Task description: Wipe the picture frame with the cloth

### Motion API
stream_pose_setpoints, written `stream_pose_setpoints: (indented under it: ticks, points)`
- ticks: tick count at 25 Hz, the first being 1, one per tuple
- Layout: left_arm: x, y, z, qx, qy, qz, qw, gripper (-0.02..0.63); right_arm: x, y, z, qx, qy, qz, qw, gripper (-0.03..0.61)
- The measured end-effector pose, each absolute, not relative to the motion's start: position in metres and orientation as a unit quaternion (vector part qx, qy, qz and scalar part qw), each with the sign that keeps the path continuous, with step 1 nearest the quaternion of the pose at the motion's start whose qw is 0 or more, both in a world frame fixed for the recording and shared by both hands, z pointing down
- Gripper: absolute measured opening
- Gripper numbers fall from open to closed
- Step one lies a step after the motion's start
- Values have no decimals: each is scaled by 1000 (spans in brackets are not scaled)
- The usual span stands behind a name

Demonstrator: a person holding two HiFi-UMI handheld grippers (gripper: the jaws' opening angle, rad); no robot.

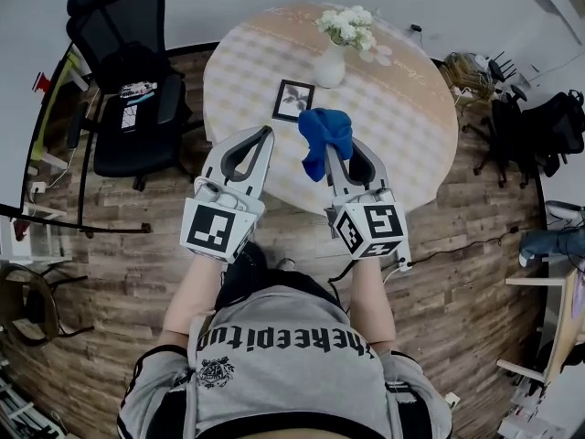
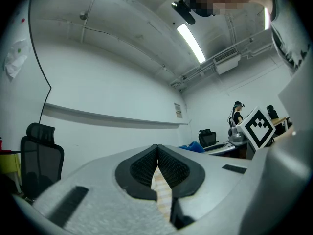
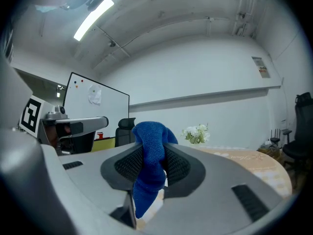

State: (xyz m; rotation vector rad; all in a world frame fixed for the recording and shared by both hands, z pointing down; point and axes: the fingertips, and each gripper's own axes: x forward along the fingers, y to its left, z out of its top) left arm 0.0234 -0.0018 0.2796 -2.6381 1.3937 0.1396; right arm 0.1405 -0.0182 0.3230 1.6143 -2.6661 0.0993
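Picture frame (image 1: 293,100) — small, dark-edged, pale print inside — sits on round checked table (image 1: 402,117), just beside white vase (image 1: 330,65) of flowers. Cloth (image 1: 324,137) — blue, bunched, 1 end drooping — is pinched between the 2 jaws of right gripper (image 1: 336,149), just right of frame; whether it touches the frame is hard to judge from above. Left gripper (image 1: 266,133): jaws pressed together, nothing between them, tips near frame's lower-left corner.
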Motion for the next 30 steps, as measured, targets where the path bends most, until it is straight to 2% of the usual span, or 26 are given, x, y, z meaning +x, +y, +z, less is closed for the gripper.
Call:
stream_pose_setpoints:
  ticks: [30]
  points:
    - [47, 10, 274, -882, 461, 40, 90, 17, 159, -4, 313, 516, -856, 18, -12, 109]
